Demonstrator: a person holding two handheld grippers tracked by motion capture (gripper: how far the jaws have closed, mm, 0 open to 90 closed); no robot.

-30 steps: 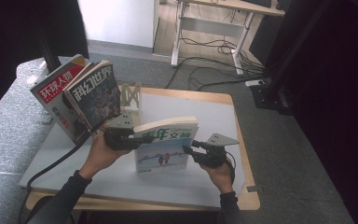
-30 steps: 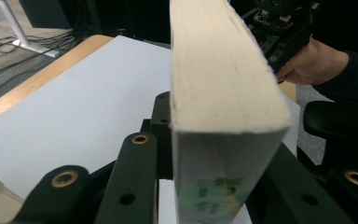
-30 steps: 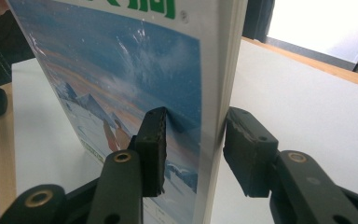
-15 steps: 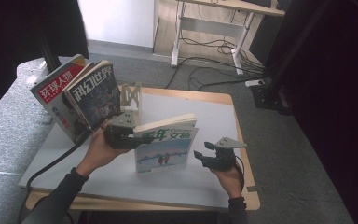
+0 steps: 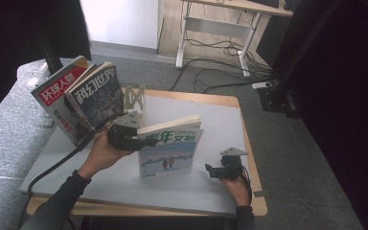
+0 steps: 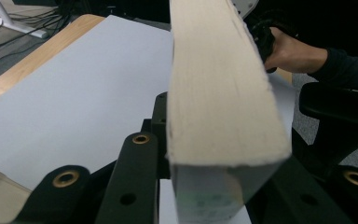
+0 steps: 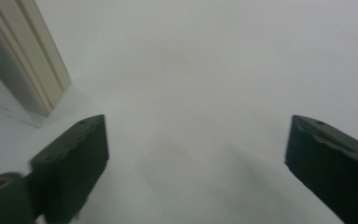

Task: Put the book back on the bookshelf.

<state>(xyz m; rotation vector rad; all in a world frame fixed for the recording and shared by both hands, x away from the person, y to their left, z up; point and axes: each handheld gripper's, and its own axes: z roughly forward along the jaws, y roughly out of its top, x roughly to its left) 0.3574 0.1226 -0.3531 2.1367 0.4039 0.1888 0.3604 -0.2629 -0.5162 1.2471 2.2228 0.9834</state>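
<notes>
A thick book (image 5: 170, 153) with a green and white cover stands upright near the middle of the grey table top (image 5: 215, 120). My left gripper (image 5: 135, 142) is shut on its left edge; in the left gripper view the cream page block (image 6: 219, 93) runs between the black fingers (image 6: 133, 182). My right gripper (image 5: 212, 170) sits low over the table to the right of the book, apart from it. Its jaws have just been opening and now stand wide (image 7: 196, 158) with nothing between them. The book's corner (image 7: 32, 70) shows at the left of the right gripper view.
Two magazines (image 5: 60, 91) (image 5: 98, 96) lean upright at the table's back left against a metal bookend (image 5: 135, 98). The table's wooden edge (image 5: 249, 143) runs close on the right of my right hand. A desk frame (image 5: 242, 43) and cables stand on the floor behind.
My right gripper has let go of the book's right edge, opened wide, and moved right and down toward the table. The left gripper and the book have stayed put.
</notes>
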